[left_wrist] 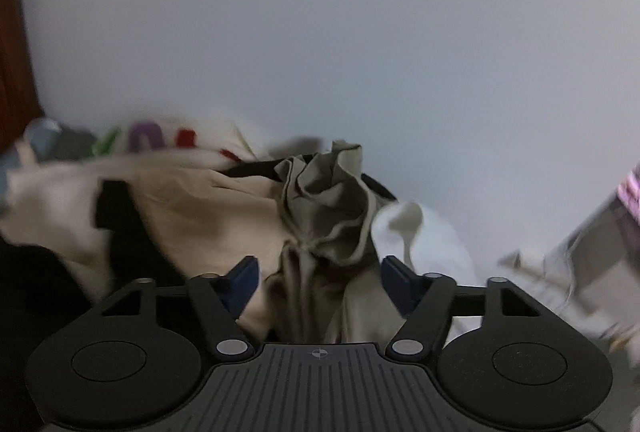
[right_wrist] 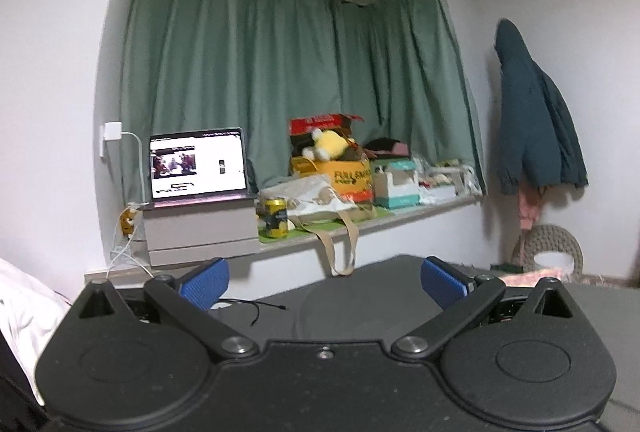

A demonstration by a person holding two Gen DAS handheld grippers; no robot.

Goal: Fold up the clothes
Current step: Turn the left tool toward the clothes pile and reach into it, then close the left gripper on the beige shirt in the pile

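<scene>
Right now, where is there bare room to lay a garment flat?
The dark surface ahead of the right gripper is bare apart from a thin cable. The window ledge is crowded. Ahead of the left gripper, the clothes pile fills everything.

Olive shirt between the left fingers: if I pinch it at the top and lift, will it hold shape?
Probably not. The olive shirt is crumpled into soft creases, so it should droop. It looks thin, likely light. It lies against the beige cloth, which it may drag.
</scene>
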